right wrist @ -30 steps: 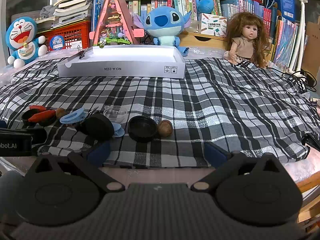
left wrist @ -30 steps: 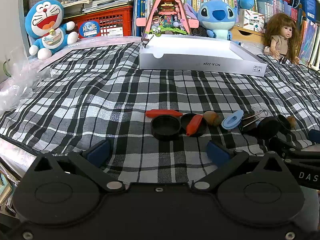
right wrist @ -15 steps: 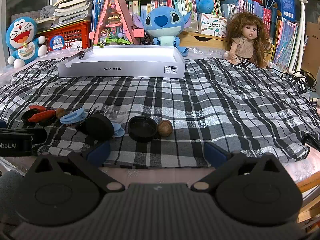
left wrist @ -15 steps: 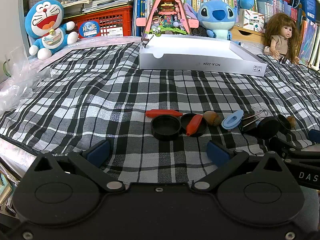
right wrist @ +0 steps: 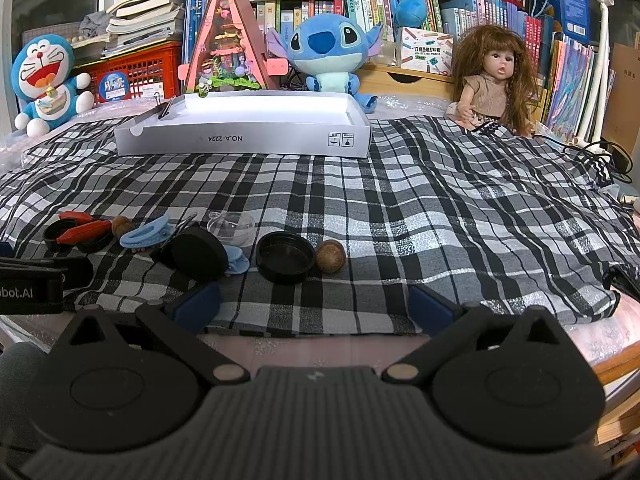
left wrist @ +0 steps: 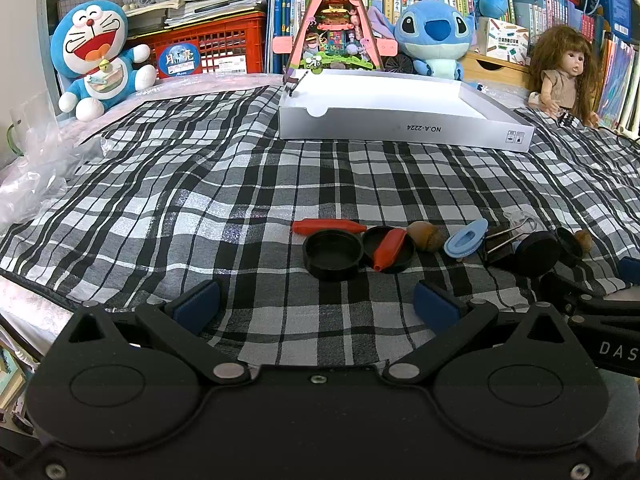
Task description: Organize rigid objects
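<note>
A row of small objects lies on the checked cloth near its front edge: black round lids (left wrist: 333, 254) (right wrist: 285, 257), red pointed pieces (left wrist: 390, 248) (right wrist: 83, 231), brown nuts (left wrist: 425, 236) (right wrist: 330, 255), a blue clip (left wrist: 465, 238) (right wrist: 145, 233), a black binder clip (left wrist: 500, 238) and a clear dome (right wrist: 231, 225). A white shallow box (left wrist: 400, 118) (right wrist: 240, 132) stands behind them, with a binder clip (right wrist: 164, 109) on its left corner. My left gripper (left wrist: 316, 306) is open and empty just in front of the lids. My right gripper (right wrist: 314, 304) is open and empty in front of a lid and nut.
Plush toys (left wrist: 98, 58) (right wrist: 326, 54), a doll (right wrist: 494, 80), a triangular model house (left wrist: 332, 24), a red crate (left wrist: 216, 50) and bookshelves line the back. Crumpled clear plastic (left wrist: 36, 172) lies at the left. Cables (right wrist: 596, 152) lie at the right edge.
</note>
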`<action>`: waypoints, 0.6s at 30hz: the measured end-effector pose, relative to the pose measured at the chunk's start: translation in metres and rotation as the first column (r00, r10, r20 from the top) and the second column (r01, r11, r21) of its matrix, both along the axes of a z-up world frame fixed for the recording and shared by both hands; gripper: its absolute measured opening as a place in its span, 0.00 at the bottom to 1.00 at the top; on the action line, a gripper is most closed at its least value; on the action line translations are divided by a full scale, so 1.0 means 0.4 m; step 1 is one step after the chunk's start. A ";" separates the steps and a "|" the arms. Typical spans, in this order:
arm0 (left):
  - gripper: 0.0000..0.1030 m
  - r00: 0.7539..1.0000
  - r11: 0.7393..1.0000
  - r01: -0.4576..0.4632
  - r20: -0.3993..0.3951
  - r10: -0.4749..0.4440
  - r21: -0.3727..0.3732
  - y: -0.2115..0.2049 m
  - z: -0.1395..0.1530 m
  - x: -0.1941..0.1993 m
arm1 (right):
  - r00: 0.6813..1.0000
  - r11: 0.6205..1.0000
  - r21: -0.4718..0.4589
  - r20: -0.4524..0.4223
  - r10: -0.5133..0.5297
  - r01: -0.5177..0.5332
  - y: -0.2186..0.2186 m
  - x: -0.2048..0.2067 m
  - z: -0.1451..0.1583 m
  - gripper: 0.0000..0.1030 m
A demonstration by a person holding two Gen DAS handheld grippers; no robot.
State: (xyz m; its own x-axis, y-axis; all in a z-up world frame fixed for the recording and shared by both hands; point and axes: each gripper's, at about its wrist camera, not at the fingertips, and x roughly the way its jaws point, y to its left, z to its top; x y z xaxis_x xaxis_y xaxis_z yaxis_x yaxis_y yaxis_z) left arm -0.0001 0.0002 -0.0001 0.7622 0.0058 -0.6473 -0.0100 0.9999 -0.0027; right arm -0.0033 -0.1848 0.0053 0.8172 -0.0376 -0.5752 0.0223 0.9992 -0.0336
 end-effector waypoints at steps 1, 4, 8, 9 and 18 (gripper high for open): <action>1.00 1.000 1.000 0.002 0.001 -0.002 0.000 0.002 0.000 0.000 | 1.000 1.000 0.003 0.003 0.000 0.000 -0.003 -0.002 0.000 1.00; 1.00 1.000 1.000 0.010 0.008 -0.010 0.000 0.005 -0.003 0.005 | 1.000 1.000 0.006 0.019 0.000 0.000 -0.003 -0.009 -0.003 1.00; 1.00 1.000 1.000 0.012 0.013 -0.012 0.000 0.015 -0.005 0.005 | 1.000 1.000 0.009 0.021 -0.002 0.001 -0.001 -0.009 -0.001 1.00; 1.00 1.000 1.000 0.012 0.012 -0.012 0.000 0.016 -0.004 0.006 | 1.000 1.000 0.011 0.019 -0.001 0.000 -0.002 -0.008 0.000 1.00; 1.00 1.000 1.000 0.009 0.016 -0.009 -0.004 0.019 0.000 0.006 | 1.000 1.000 0.021 0.016 0.012 -0.012 -0.006 -0.005 0.005 1.00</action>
